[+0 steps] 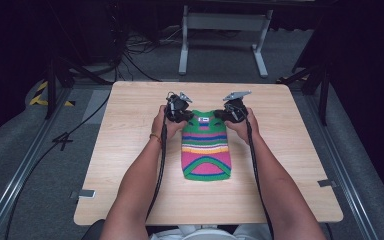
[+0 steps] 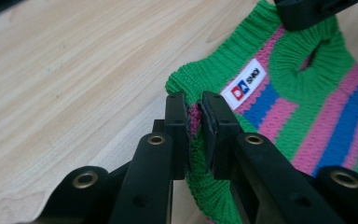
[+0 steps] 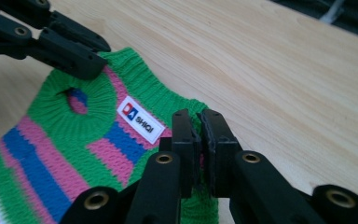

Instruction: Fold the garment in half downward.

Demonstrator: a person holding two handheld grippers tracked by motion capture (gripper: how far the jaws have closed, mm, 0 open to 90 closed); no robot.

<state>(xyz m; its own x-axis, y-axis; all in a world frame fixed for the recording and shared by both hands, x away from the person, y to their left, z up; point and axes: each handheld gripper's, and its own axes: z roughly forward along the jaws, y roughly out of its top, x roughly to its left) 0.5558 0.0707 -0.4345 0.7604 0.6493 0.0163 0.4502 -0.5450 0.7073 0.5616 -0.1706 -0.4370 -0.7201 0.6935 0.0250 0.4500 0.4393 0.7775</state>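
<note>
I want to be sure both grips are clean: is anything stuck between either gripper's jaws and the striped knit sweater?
Nothing visible. The left gripper and right gripper are each shut directly on the striped knit sweater at its green top edge.

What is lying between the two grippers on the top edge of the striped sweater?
Between the left gripper and the right gripper, the high view shows the green collar band of the striped sweater with its small white label.
</note>
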